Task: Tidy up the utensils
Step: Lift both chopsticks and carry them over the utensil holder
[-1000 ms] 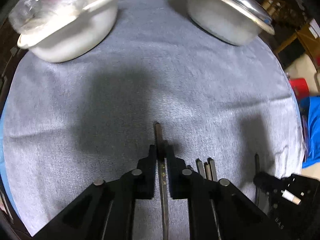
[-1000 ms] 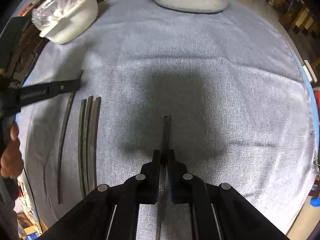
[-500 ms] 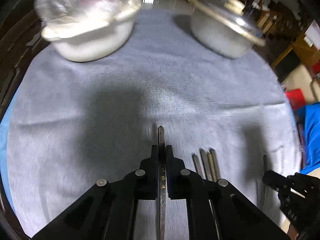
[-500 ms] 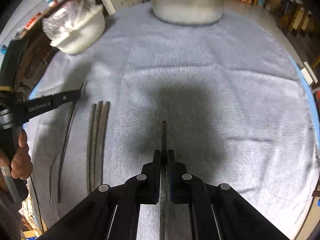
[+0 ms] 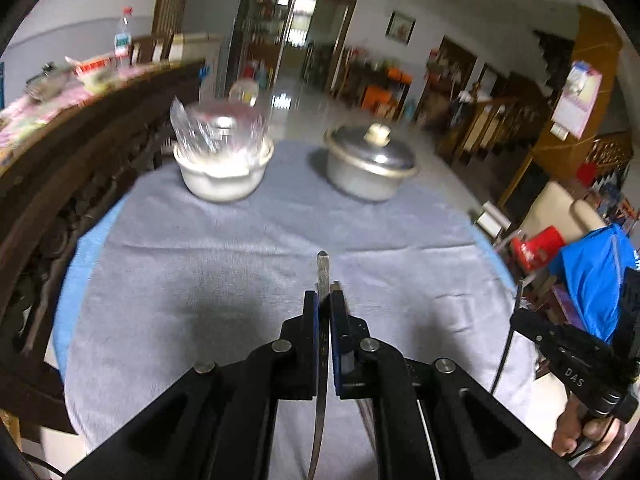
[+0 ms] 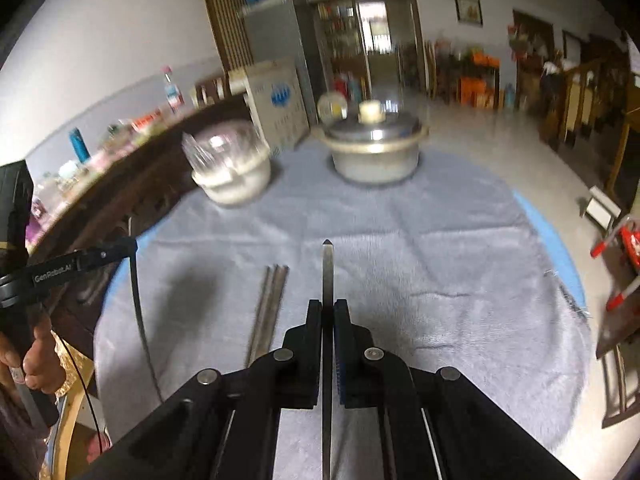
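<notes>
My left gripper [image 5: 325, 300] is shut on a thin metal utensil handle [image 5: 323, 270] and holds it above the grey cloth [image 5: 224, 264]. My right gripper [image 6: 328, 308] is shut on another metal utensil handle [image 6: 327, 268], also raised over the cloth [image 6: 440, 280]. Three metal utensils [image 6: 269, 308] lie side by side on the cloth, left of the right gripper. In the right wrist view the left gripper's finger [image 6: 76, 264] shows at the left edge with its long dark utensil [image 6: 138, 312] hanging down. In the left wrist view the right gripper shows at the right edge [image 5: 568, 360].
A white bowl with a clear plastic cover [image 5: 222, 160] and a lidded metal pot [image 5: 370, 164] stand at the far side of the round table. A dark wooden rail [image 5: 60, 184] runs along the left. Furniture and a red stool [image 5: 536, 248] stand beyond the table's right edge.
Both grippers have lifted and tilted up with their utensils, so the views now show the room instead of looking down on the cloth. The three utensils stay on the cloth.
</notes>
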Action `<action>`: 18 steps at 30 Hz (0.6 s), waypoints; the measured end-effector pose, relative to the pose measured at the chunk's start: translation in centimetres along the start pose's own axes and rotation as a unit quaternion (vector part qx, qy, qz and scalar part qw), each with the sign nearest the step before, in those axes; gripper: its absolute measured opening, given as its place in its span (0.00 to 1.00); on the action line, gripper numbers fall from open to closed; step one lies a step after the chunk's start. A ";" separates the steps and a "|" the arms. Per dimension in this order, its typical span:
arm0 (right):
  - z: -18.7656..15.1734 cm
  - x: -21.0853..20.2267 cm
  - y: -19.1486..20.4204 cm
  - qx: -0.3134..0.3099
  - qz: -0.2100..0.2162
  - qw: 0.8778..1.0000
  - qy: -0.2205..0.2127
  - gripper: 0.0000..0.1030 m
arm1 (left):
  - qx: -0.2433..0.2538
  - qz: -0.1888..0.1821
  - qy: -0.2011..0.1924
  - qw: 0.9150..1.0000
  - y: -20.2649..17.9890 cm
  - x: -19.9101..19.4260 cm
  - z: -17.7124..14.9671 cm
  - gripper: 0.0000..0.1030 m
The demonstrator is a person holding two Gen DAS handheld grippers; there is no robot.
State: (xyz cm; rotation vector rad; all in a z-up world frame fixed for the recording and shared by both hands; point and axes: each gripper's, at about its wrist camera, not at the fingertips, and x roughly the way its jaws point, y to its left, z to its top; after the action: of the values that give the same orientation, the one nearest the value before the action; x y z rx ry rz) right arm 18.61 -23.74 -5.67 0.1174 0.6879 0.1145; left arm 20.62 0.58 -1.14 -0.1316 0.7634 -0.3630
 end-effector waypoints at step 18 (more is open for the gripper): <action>-3.2 -13.8 2.4 0.052 0.018 0.980 -0.190 0.06 | 0.018 -0.035 -0.145 0.989 -4.8 -14.7 -3.3 0.05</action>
State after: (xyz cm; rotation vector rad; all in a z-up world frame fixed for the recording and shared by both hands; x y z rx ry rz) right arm 5.83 -23.15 0.83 0.2452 0.3091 0.0877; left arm 7.25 1.55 7.18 -0.1739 0.4659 -0.4135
